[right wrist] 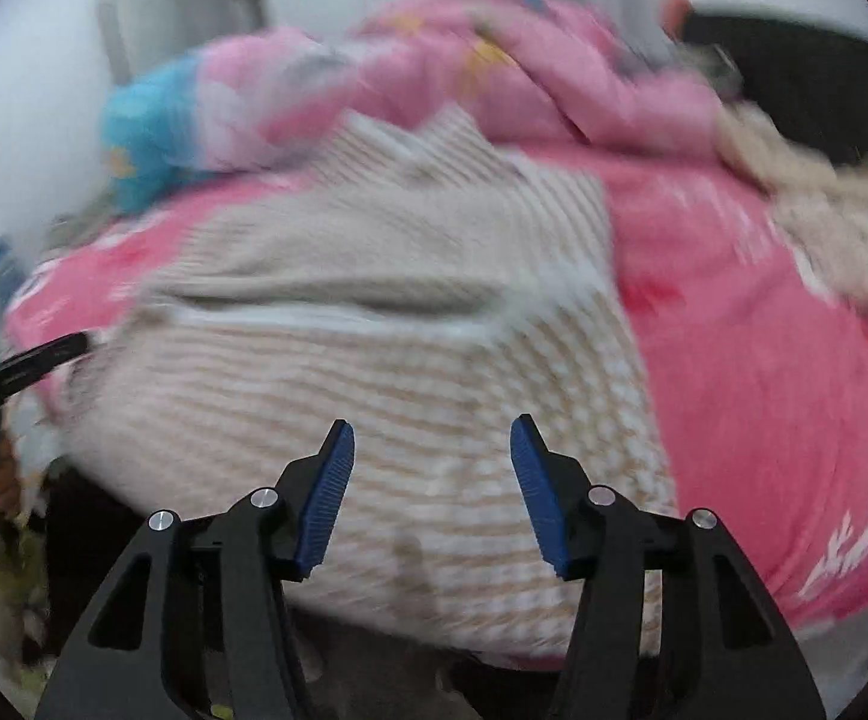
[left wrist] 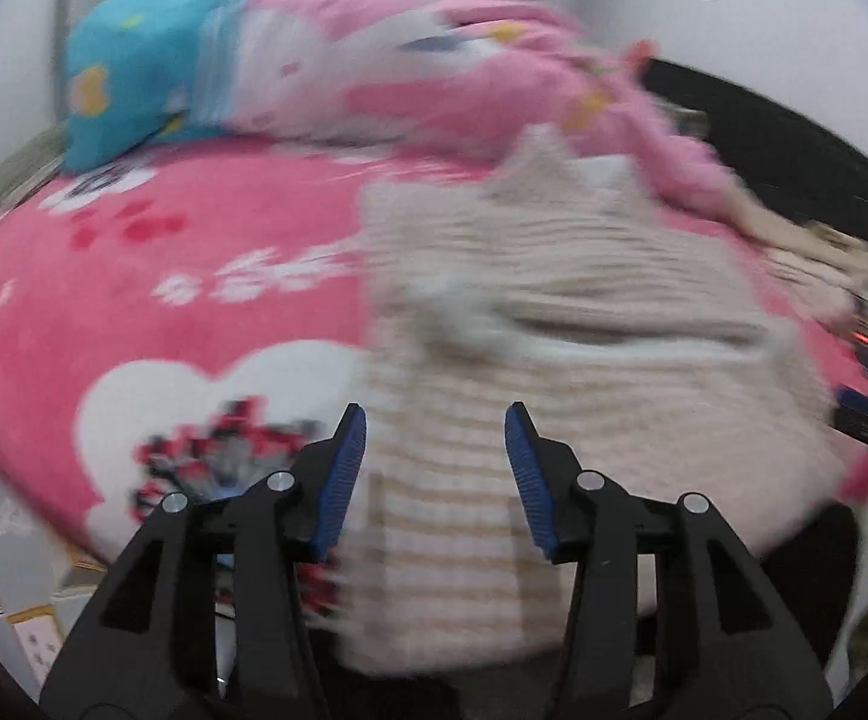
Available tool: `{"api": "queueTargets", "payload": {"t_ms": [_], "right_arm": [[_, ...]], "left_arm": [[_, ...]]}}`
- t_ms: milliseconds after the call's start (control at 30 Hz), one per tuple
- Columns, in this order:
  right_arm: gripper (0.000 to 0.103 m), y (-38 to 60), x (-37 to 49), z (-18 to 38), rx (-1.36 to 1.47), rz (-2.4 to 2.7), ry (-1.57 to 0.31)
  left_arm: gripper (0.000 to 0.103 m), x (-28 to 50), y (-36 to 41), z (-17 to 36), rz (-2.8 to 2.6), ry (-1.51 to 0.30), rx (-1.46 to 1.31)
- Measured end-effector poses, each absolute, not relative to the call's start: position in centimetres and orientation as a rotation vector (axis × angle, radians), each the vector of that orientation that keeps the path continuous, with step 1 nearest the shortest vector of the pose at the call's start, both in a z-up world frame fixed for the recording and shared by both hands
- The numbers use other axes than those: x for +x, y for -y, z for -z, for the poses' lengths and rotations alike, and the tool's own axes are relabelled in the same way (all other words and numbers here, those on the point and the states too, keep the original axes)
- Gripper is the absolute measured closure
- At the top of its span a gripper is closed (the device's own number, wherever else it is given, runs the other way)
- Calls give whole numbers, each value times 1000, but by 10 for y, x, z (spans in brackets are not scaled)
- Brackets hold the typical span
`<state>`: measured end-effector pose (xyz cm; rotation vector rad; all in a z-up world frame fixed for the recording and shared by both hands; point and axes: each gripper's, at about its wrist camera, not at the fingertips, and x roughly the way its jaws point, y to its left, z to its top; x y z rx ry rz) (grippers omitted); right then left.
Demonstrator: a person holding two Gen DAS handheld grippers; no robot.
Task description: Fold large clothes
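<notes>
Item: cream and beige striped ribbed knit sweater (left wrist: 553, 324), lying partly folded on a bright pink fleece blanket with white hearts and lettering (left wrist: 194, 300) that covers the bed; its near edge hangs over the blanket's front edge, and a raised fold line crosses its middle. Behind it: a heap of paler pink printed bedding (left wrist: 434, 60) and a turquoise patterned cushion (left wrist: 128, 72). Left tool (left wrist: 435, 480): blue-padded jaws about half open, nothing between them, hovering over the sweater's near left portion. Right tool (right wrist: 432, 492): likewise about half open and empty, above the sweater's near right portion. Both views are motion-blurred, so fine creases cannot be read. Step in hand, by judgement: taking hold for the next fold. Handling notes: the knit is thick and slack and likely to sag; each tool should pinch through all layers at matching corners of the near edge, lift evenly, carry the edge over the fold line together, and avoid snagging the blanket pile beneath.
</notes>
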<state>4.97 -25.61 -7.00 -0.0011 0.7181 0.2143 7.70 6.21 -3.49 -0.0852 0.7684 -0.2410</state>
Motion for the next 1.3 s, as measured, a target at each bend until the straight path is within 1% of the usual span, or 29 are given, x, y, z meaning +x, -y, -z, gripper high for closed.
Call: {"api": "queueTargets", "payload": {"t_ms": [67, 100, 133, 200, 233, 267, 367, 467, 533, 600, 633, 667, 733, 800, 867, 900, 933, 1000, 1033, 1067, 1133, 1267, 1300], "right_arm": [[50, 240, 47, 85, -26, -278, -746], [50, 231, 57, 103, -55, -264, -796], [48, 225, 67, 124, -82, -235, -854], [45, 229, 84, 150, -41, -252, -884], [45, 231, 84, 147, -26, -264, -881], [45, 233, 82, 139, -19, -263, -889], [45, 232, 65, 110, -44, -246, -845], [45, 221, 51, 95, -63, -313, -788], [45, 205, 55, 108, -106, -348, -811], [45, 197, 68, 134, -142, -328, -883], [43, 197, 74, 140, -126, -332, -896], [43, 202, 75, 139, -93, -346, -898], [43, 212, 68, 124, -53, -346, -891], [43, 227, 55, 106, -57, -305, -853], [40, 244, 45, 99, -25, -288, -827], [34, 253, 47, 99, 6, -271, -824], [31, 272, 49, 107, 58, -228, -844], [31, 301, 62, 132, 161, -174, -915], [31, 309, 66, 136, 211, -190, -923], [31, 310, 66, 132, 223, -193, -921], [31, 305, 65, 110, 173, -208, -930], [31, 304, 75, 59, 183, -317, -830], [28, 306, 82, 46, 182, -317, -813]], "left_arm": [[55, 67, -31, 40, 361, -775, -53], [53, 65, -16, 49, 371, -784, 3], [53, 65, -3, 60, 351, -800, 62], [53, 74, 7, 88, 304, -839, 118], [52, 79, 3, 97, 304, -860, 93], [53, 78, 0, 93, 311, -857, 67], [55, 66, -2, 67, 326, -800, 81], [53, 47, 11, 49, 475, -738, 89], [45, 45, 25, 57, 519, -760, 111], [43, 57, 44, 82, 509, -846, 172], [42, 64, 48, 95, 492, -887, 180], [41, 67, 48, 96, 492, -894, 157], [41, 67, 39, 77, 499, -891, 91], [42, 61, 29, 57, 475, -837, 97], [40, 59, 17, 50, 467, -813, 90], [36, 63, 12, 53, 458, -819, 79], [34, 71, 5, 60, 439, -845, 59], [34, 91, -12, 87, 402, -958, -40], [34, 95, -26, 93, 424, -974, -146], [34, 96, -36, 89, 434, -975, -227], [34, 97, -44, 74, 431, -979, -268], [34, 102, -51, 30, 416, -900, -207], [34, 107, -52, 21, 413, -888, -196]]}}
